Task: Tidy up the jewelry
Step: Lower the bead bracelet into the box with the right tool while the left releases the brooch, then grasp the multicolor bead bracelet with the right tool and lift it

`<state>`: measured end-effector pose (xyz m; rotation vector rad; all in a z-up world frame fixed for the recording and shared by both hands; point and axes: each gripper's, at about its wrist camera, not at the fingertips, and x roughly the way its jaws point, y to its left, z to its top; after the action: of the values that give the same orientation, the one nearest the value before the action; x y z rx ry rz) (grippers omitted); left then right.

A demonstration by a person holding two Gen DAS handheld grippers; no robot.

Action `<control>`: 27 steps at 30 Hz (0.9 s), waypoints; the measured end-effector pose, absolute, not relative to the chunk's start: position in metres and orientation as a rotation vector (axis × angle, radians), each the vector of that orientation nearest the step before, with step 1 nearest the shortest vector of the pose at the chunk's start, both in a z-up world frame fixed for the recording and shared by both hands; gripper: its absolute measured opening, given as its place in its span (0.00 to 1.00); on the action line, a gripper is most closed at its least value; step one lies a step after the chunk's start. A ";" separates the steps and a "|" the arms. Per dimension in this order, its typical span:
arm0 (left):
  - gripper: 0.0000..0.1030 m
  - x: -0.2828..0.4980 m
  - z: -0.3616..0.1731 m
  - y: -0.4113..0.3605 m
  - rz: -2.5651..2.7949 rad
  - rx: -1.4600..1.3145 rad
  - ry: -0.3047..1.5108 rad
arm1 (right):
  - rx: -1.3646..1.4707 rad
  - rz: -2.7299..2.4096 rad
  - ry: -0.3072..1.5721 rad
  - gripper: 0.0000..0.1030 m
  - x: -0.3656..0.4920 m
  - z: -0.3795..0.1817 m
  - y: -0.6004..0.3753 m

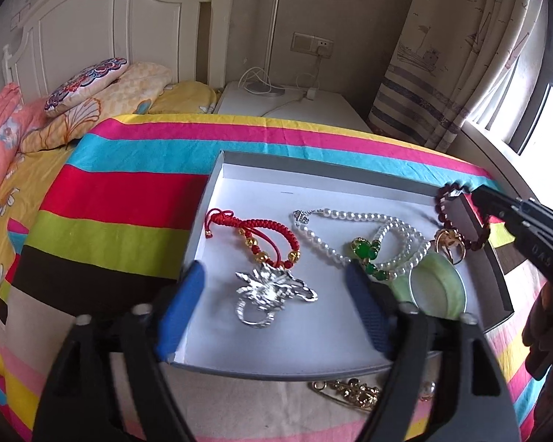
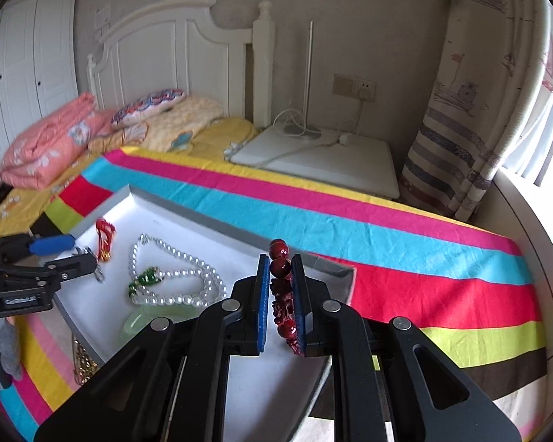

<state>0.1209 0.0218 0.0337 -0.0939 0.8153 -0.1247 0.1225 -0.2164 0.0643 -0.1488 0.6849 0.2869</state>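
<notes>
A shallow grey box (image 1: 239, 158) with a white floor lies on the striped bedspread. In it are a red cord bracelet (image 1: 269, 235), a silver pendant (image 1: 272, 289), a white pearl necklace (image 1: 368, 228) with green stones, a pale green bangle (image 1: 442, 287) and a gold ring (image 1: 448, 243). My left gripper (image 1: 276, 283) is open, low over the silver pendant. My right gripper (image 2: 281, 263) is shut on a dark red bead bracelet (image 2: 282, 269), held above the box's right side; it also shows in the left wrist view (image 1: 461, 206).
A gold chain (image 1: 354, 394) lies on the bedspread just outside the box's near wall. Pillows (image 1: 92, 92) and a folded pink quilt (image 2: 51, 143) lie at the head of the bed. A white bedside table (image 2: 324, 162) with cables stands behind, curtains at right.
</notes>
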 end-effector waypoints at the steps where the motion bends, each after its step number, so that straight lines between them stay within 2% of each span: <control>1: 0.83 0.119 0.034 0.023 -0.120 -0.094 0.811 | -0.141 0.300 0.692 0.14 0.123 0.063 -0.214; 4: 0.84 0.116 0.035 0.026 -0.135 -0.109 0.811 | -0.102 0.320 0.691 0.19 0.119 0.065 -0.212; 9: 0.84 0.103 0.040 0.029 -0.143 -0.120 0.788 | -0.062 0.344 0.664 0.19 0.108 0.076 -0.215; 12: 0.89 0.088 0.045 0.030 -0.136 -0.123 0.759 | -0.037 0.354 0.652 0.23 0.097 0.083 -0.220; 17: 0.97 0.049 0.059 0.037 -0.130 -0.150 0.692 | 0.006 0.394 0.619 0.41 0.063 0.091 -0.231; 23: 0.97 0.007 0.058 0.048 -0.118 -0.164 0.689 | 0.059 0.431 0.640 0.60 0.015 0.078 -0.240; 27: 0.97 -0.016 0.048 0.054 -0.133 -0.182 0.707 | 0.058 0.419 0.664 0.61 -0.011 0.059 -0.241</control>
<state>-0.0165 0.0535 0.0476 -0.1817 0.7068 -0.1334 -0.0110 -0.2414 0.0587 0.0575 0.6639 0.4187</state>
